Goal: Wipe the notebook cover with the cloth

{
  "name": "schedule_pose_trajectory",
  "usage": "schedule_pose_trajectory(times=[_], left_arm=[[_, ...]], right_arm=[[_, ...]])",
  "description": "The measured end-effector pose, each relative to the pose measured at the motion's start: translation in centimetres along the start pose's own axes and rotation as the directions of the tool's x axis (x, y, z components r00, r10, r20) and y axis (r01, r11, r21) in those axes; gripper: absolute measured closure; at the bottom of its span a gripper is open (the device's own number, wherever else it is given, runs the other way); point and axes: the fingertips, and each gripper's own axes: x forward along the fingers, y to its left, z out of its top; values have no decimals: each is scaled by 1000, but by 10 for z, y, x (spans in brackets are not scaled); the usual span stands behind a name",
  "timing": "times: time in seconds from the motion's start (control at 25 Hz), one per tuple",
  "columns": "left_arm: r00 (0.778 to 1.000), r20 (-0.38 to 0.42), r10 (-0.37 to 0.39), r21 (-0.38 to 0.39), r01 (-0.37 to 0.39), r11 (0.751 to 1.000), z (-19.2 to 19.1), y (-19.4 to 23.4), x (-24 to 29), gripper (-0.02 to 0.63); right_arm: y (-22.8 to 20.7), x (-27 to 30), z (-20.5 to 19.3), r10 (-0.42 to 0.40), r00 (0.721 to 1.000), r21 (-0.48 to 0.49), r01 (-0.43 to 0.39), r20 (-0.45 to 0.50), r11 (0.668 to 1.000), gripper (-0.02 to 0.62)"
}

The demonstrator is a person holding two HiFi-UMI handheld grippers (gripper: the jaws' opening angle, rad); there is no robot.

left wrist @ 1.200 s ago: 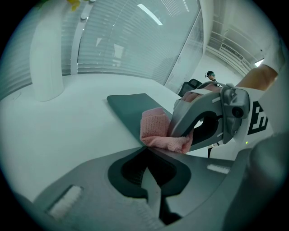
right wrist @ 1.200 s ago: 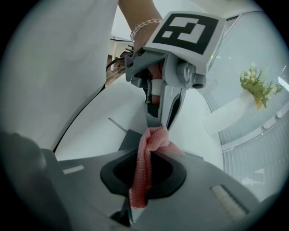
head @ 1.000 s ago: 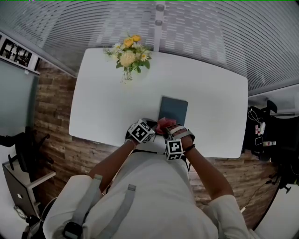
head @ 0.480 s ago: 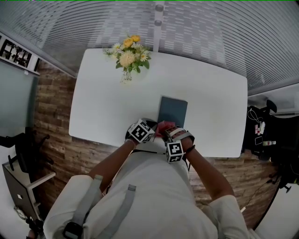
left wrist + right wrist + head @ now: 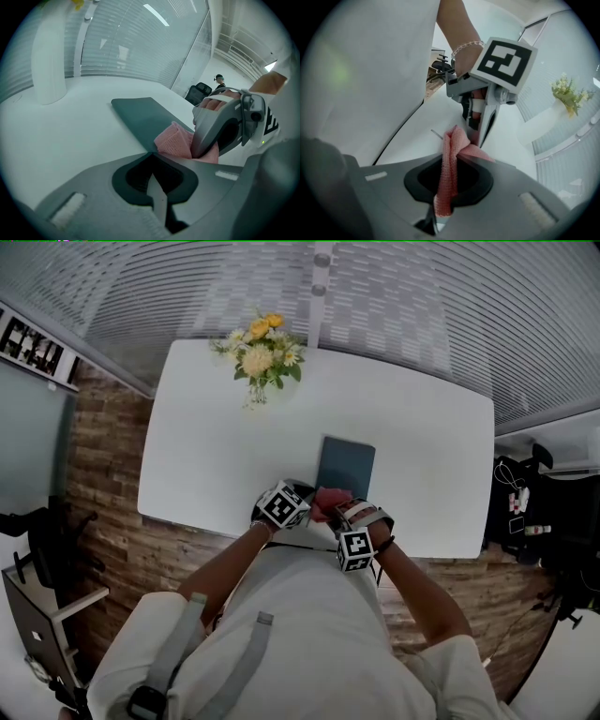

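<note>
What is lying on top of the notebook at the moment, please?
A pink cloth, held in the right gripper, lies on the notebook's near end. The rest of the cover is bare; the patch beneath the cloth is hidden.

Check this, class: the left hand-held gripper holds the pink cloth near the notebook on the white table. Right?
Wrong gripper. The right hand-held gripper holds the pink cloth near the notebook on the white table, as the right gripper view shows; the left hand-held gripper is shut on nothing.
</note>
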Motion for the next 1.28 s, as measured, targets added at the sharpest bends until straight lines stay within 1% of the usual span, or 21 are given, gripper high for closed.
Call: schedule_pose_trajectory(times=[0.12,0.2,0.32,0.48,0.6,0.72,0.84,1.04,1.28], left_arm=[[1000,-2,-1,-1,1,1000,0,1,0,604],[1000,-1,0,0,0,1000,-1,1,0,604],[1000,-1,1,2,-1,1000,0,0,0,604],[1000,-2,0,0,0,1000,1,-1,0,604],[1000,-1,1,1,-1,1000,1,-1,0,604],[1000,-4,1,-2,-1,1000,0,0,0,604],[1000,-5,-2,-2,2,1000,0,0,0,604],[1000,-5,-5,-5,5,1000,1,-1,-1,604],[1000,-6,-11,-10,11,1000,1,1,0,604]], right_arm=[[-25,-15,-3,-65,998,2,65,-2,998,569],[-47,-24,-10,-117,993,1,117,-23,993,569],[-79,-34,-27,-183,981,16,184,-58,983,569],[-116,-41,-46,-244,964,35,248,-103,968,569],[-136,-39,-59,-281,950,17,286,-139,958,569],[-153,-33,-68,-314,934,-26,314,-168,949,569],[-164,-22,-83,-329,924,-52,325,-196,944,569],[-170,-8,-106,-319,918,-41,319,-237,947,568],[-166,11,-117,-269,931,-42,267,-246,963,568]])
